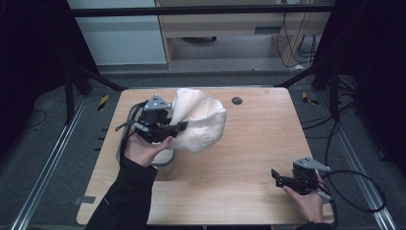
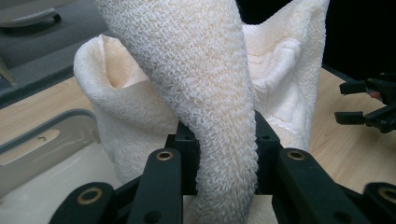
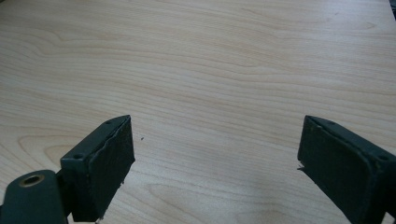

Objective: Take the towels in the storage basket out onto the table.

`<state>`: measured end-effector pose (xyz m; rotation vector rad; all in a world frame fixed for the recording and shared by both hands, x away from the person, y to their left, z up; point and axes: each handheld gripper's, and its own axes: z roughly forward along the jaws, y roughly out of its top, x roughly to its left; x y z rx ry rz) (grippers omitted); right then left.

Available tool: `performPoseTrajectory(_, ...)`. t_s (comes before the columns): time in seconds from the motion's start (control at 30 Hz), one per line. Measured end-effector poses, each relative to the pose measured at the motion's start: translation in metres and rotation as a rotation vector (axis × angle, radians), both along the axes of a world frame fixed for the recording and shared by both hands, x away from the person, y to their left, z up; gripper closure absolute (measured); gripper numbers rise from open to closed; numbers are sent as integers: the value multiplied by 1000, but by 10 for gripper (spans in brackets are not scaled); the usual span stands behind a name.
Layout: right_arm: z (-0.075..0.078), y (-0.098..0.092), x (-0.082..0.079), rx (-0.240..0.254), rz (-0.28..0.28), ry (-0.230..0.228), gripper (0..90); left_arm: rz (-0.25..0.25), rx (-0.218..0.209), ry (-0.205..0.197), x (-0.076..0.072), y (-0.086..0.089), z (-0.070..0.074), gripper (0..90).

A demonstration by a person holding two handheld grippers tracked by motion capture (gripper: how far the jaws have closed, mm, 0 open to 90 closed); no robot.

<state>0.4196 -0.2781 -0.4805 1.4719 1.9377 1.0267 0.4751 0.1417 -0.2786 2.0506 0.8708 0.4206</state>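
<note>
- Pale wood-grain table [image 1: 249, 158] carries the work.
- Near right: right gripper [image 1: 277, 178] rests low, jaws apart, nothing between them.
- Mid left: left gripper [image 1: 178, 127] is clamped on a fluffy cream terry towel [image 1: 198, 122] — lifted, bunched, hanging above the tabletop.
- Beneath it, a grey plastic tray [image 1: 163, 160]; spreading or folding looks yet to be done.

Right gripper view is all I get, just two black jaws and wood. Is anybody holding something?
Observer: Yes, the left gripper is clamped on a white towel, lifted off the table.
Operator: Is my gripper close to it?
Observer: No, the right gripper sits near the table's near right corner, jaws open, well apart from the towel.
Operator: Anything else there?
Observer: A grey bin sits beside the towel at the table's left edge.
</note>
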Motion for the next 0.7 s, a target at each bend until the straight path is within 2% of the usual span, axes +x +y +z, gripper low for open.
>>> performPoseTrajectory(0.2, -1, 1, 0, -29, -2, -3, 108, -27, 10, 8, 2, -19, -16, 703)
performPoseTrajectory(0.4, -1, 0, 0, -15, 0, -4, 109, -53, 11, 24, 5, -34, -33, 703)
performPoseTrajectory(0.7, -1, -2, 0, -56, -12, -13, 112, -90, 13, 38, 7, -58, -55, 702)
